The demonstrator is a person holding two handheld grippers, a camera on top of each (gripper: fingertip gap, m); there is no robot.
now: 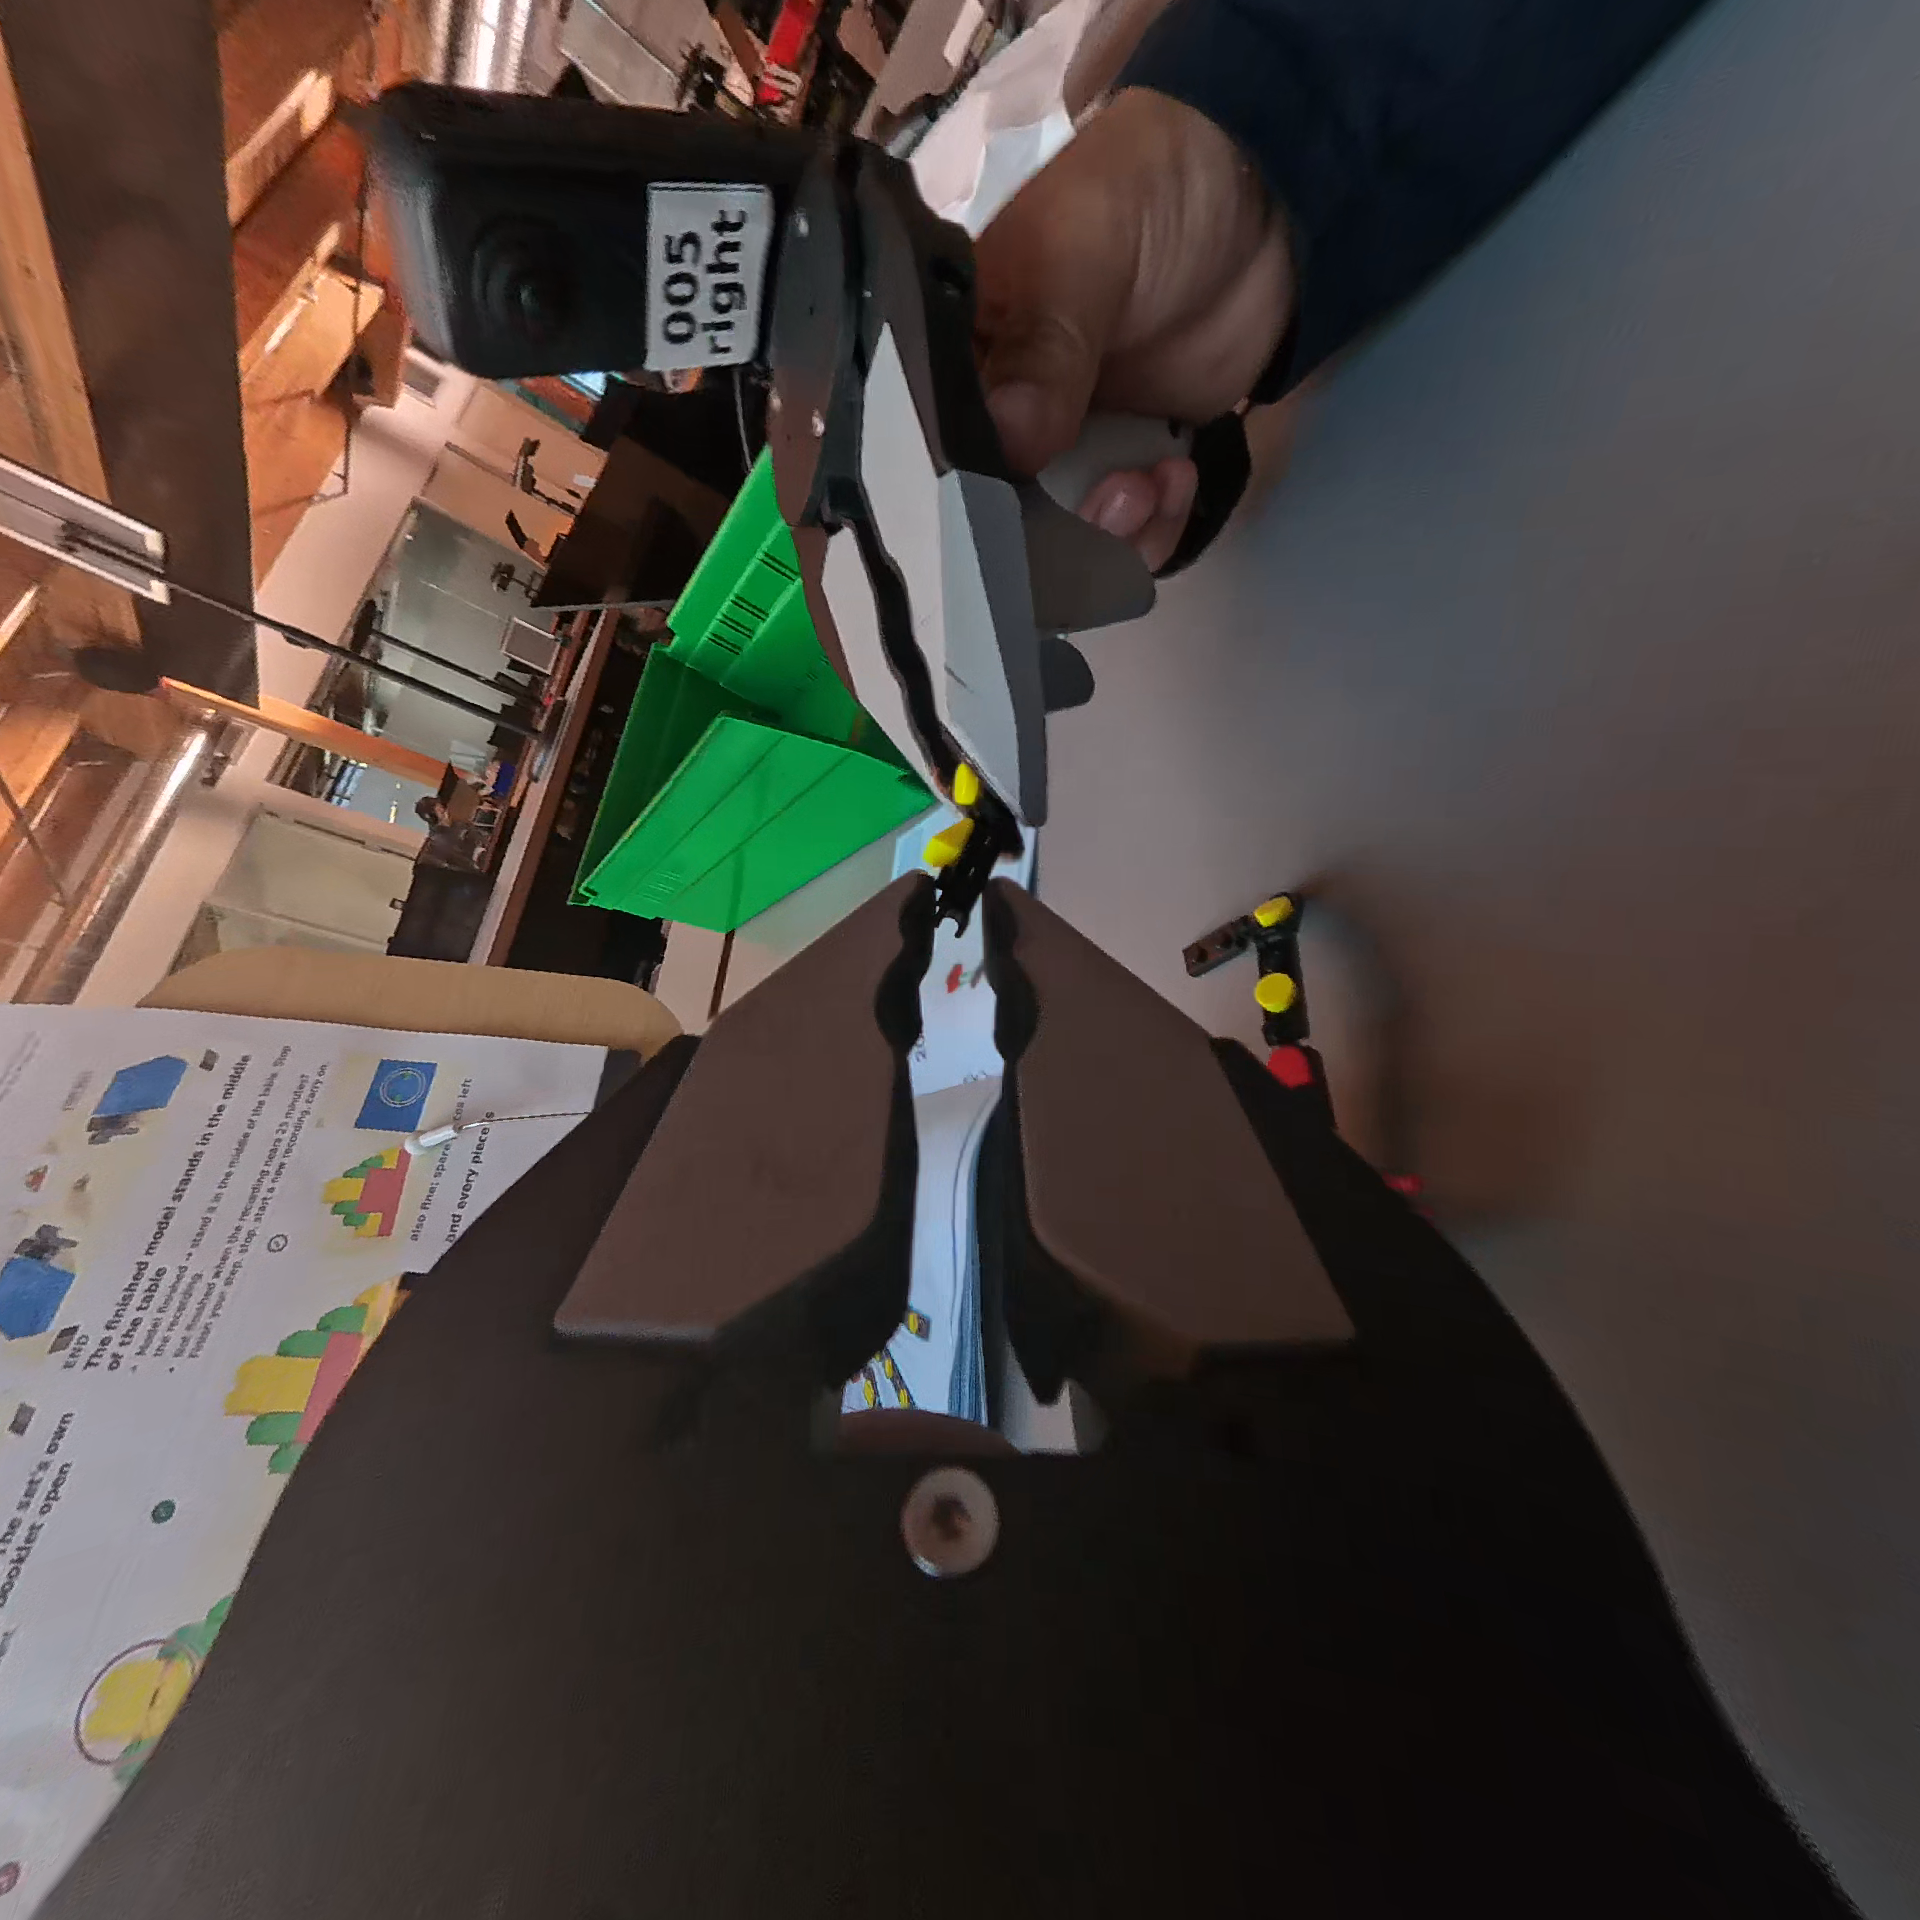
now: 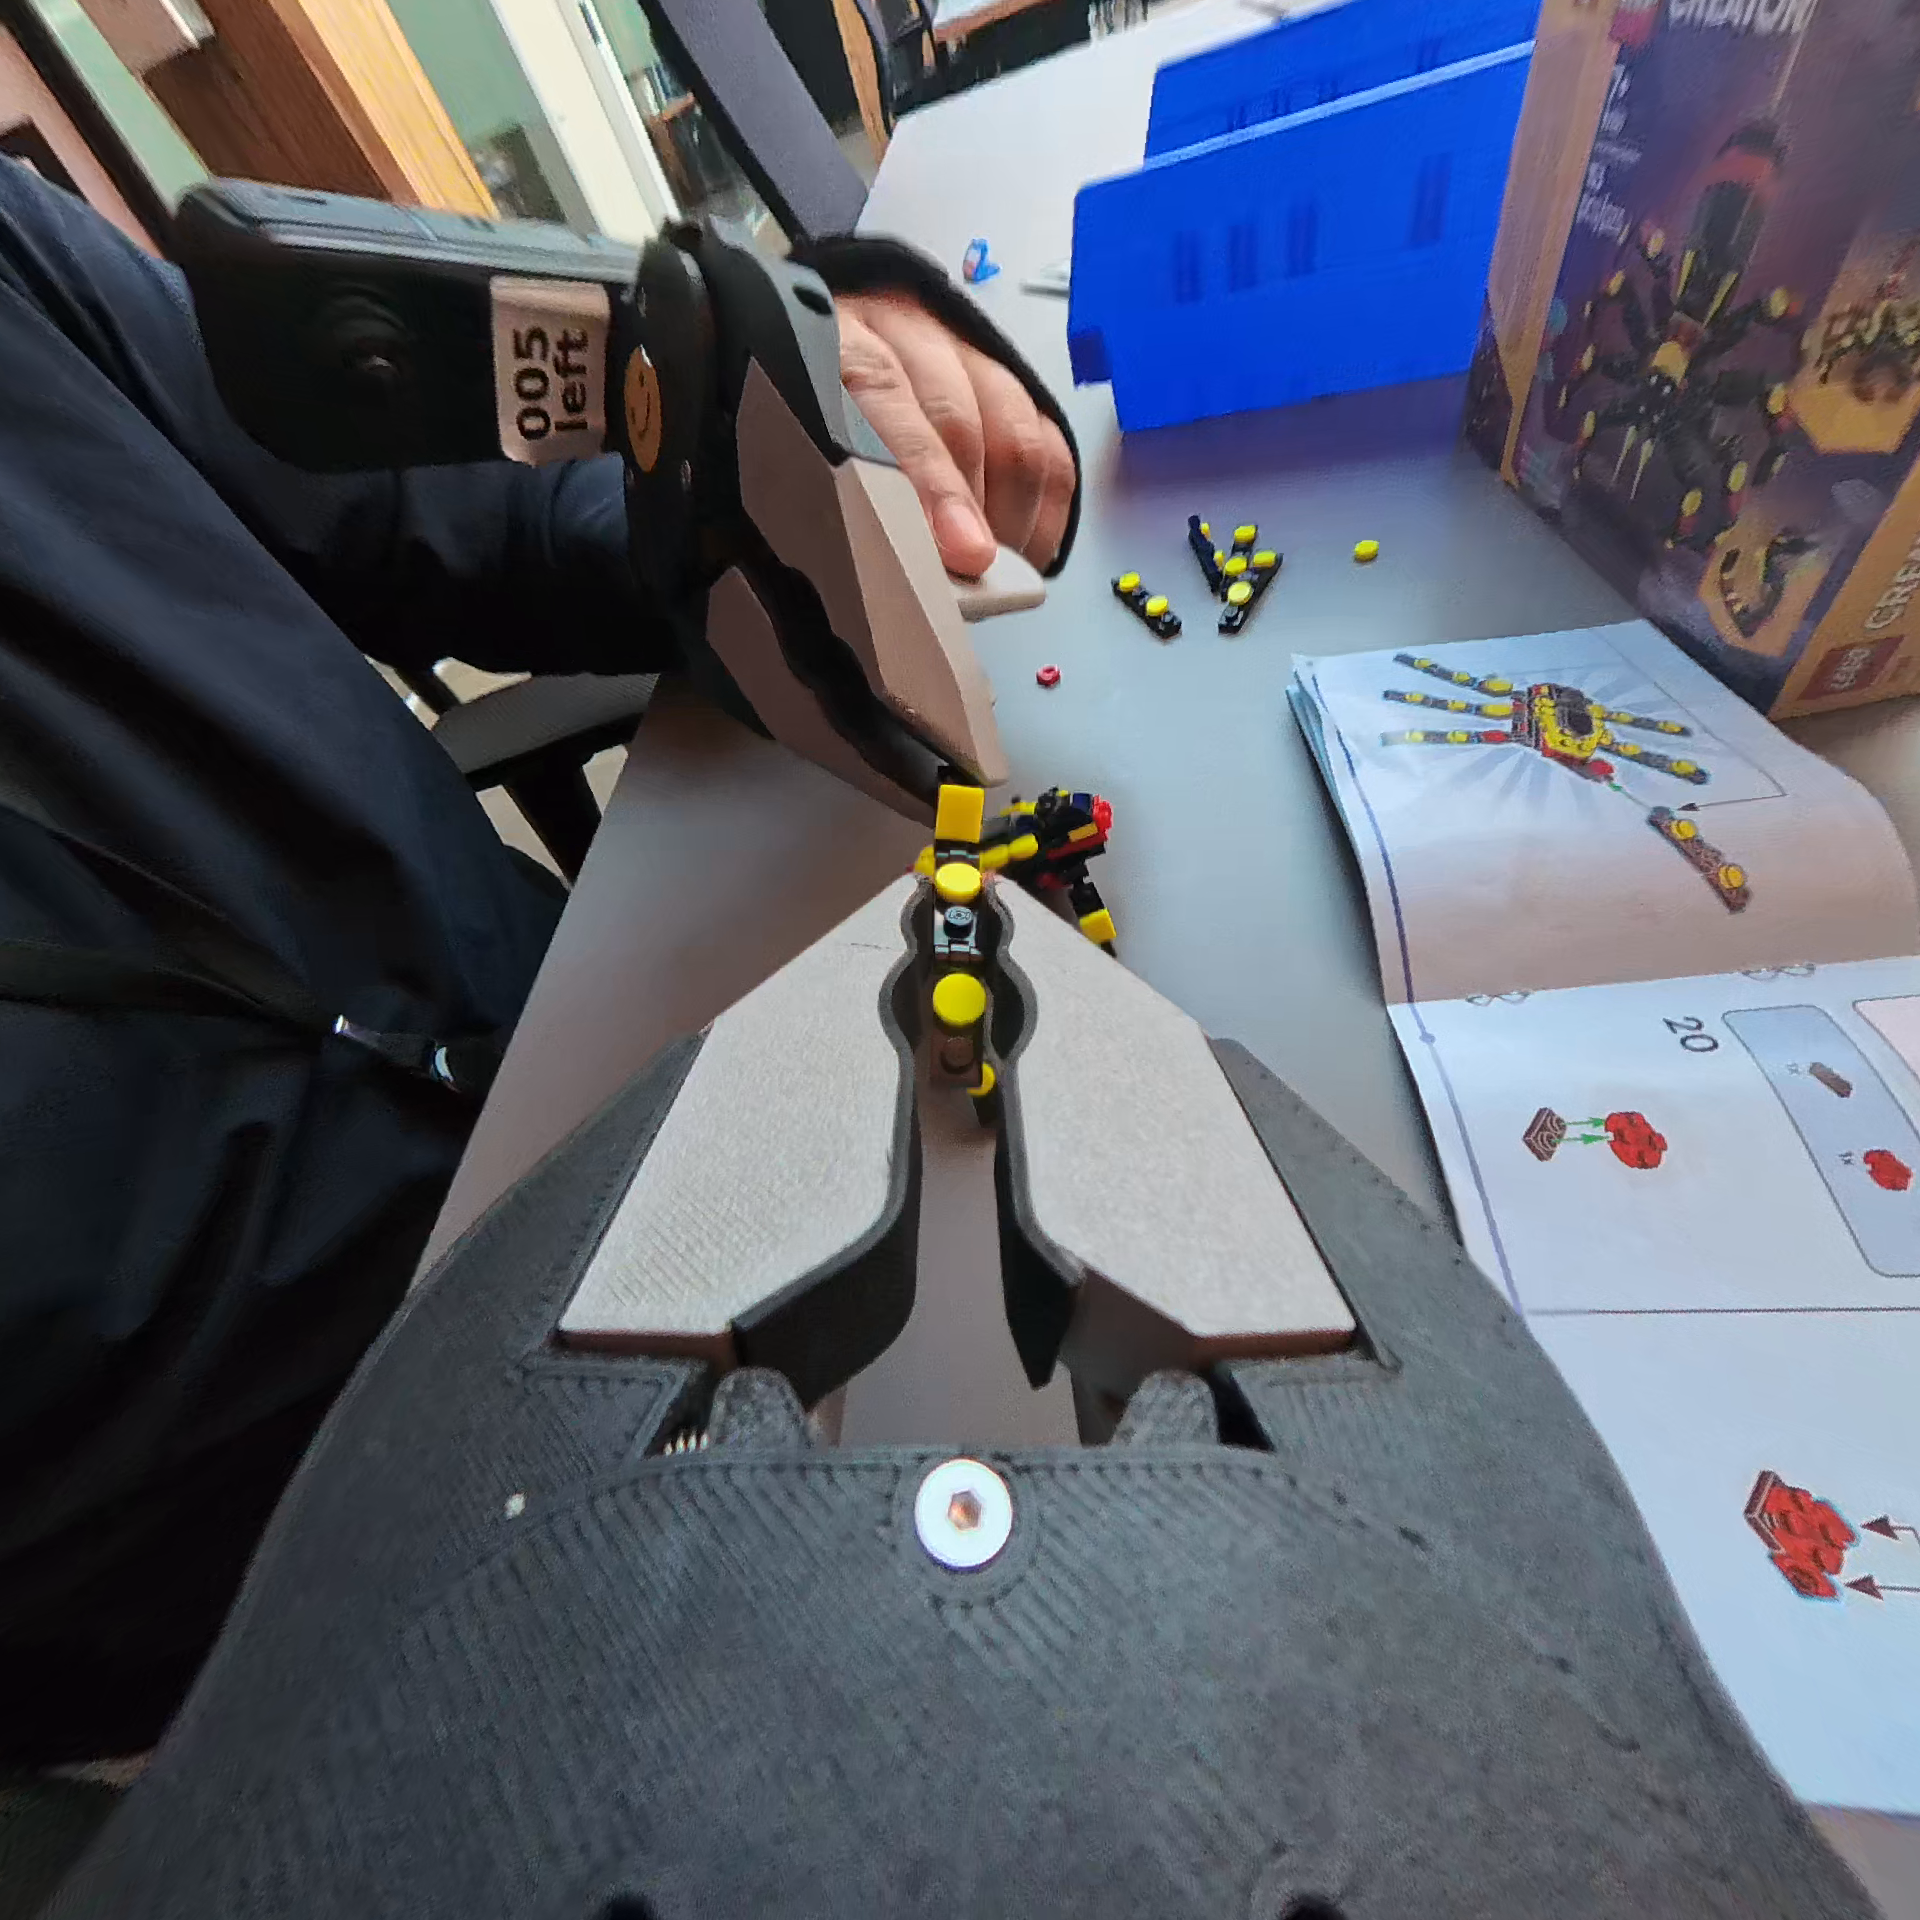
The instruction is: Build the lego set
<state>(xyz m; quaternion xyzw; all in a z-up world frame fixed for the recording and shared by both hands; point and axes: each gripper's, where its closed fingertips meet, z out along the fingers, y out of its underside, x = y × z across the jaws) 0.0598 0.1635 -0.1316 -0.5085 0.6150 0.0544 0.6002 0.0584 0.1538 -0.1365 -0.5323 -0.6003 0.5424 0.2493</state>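
While the two grippers meet tip to tip above the table (image 2: 1195, 790), the right gripper (image 2: 958, 914) pinches a leg (image 2: 958, 977), a thin black strip with yellow studs lying lengthwise between its fingers (image 2: 790, 1122). The left gripper (image 1: 954, 894) has its fingers drawn in close on the dark end of a black-and-yellow piece (image 1: 961, 847); from the right wrist view its tips sit just over a yellow brick (image 2: 958, 812) at the leg's far end. Just beyond, the spider body (image 2: 1060, 842) sits on the table, and three more legs (image 2: 1205, 582) lie farther off. Blue bins (image 2: 1288, 249) and green bins (image 1: 748, 800) stand behind, contents hidden. The booklet (image 2: 1621, 935) and box (image 2: 1704, 343) crowd the right; the table edge runs close on the left beside the person's sleeve (image 2: 208, 727).
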